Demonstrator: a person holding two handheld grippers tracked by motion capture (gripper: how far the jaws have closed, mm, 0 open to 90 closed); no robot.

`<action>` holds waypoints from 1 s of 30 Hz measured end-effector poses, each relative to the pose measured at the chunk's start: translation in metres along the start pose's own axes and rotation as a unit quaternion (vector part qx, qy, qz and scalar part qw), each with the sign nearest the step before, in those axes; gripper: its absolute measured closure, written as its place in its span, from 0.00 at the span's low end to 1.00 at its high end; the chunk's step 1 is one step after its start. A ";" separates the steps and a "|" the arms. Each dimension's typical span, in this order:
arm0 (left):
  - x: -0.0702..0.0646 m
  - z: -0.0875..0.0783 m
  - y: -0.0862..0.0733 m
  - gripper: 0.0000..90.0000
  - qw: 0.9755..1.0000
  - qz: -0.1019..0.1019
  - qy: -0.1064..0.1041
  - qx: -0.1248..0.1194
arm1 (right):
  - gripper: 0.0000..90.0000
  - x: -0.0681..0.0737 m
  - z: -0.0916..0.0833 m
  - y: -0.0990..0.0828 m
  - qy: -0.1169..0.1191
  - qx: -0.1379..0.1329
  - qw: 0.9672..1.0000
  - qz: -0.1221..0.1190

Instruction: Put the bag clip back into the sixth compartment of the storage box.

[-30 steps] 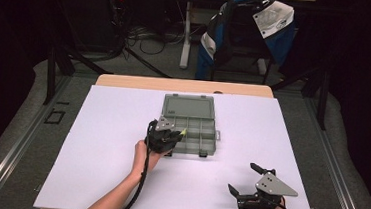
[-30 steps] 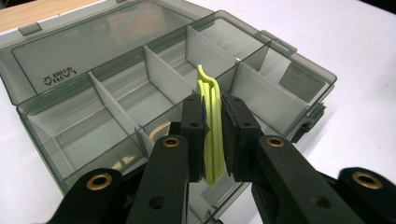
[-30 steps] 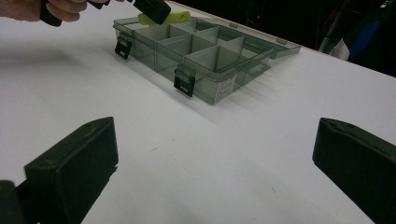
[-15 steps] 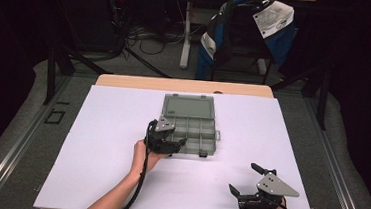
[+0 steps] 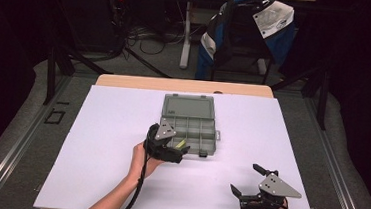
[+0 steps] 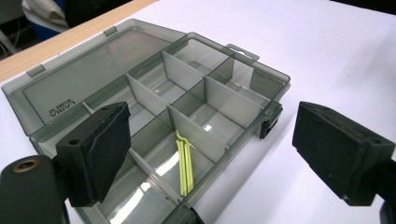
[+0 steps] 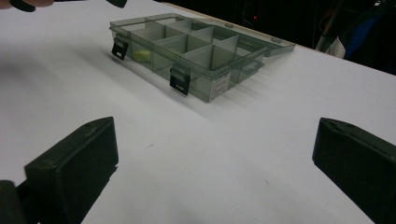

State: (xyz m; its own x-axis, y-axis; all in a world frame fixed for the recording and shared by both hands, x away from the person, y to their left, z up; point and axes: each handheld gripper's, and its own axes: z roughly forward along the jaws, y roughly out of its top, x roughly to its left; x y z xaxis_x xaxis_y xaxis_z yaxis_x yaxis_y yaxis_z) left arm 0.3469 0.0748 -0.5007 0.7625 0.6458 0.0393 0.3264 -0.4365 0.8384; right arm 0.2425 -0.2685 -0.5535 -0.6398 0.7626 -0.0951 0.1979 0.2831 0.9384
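We judge the yellow-green clip (image 6: pixel 185 163) light and slippery (pinch mid-length); both hand-held grippers, left (image 5: pixel 182 150) and right (image 5: pixel 249 178), gape empty.

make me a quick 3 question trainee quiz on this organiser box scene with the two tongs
1. True or false: the lid of the smoky grey clear plastic compartment box is open.
2. What lies in the compartment under the left tongs? A) thin yellow-green plastic strips B) screws C) nothing
3. Fill in: the right tongs are ____ and stand apart from the box, over the white tabletop.

Key
1. True; it lies flat behind the compartments.
2. A; the thin yellow-green plastic strips lie loose, with the left tongs open above them.
3. open
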 end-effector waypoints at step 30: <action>-0.008 -0.052 -0.045 0.12 0.999 0.002 0.027 -0.018 | 0.00 0.004 0.000 0.002 0.002 0.001 1.000 -0.008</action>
State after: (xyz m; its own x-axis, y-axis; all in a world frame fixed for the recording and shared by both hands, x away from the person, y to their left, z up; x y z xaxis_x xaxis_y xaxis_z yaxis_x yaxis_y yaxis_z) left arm 0.2969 0.1222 -0.5106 0.7316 0.6780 0.0715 0.3027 -0.4170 0.8571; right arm 0.2402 -0.2652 -0.5524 -0.6450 0.7565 -0.1082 0.1891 0.2952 0.9365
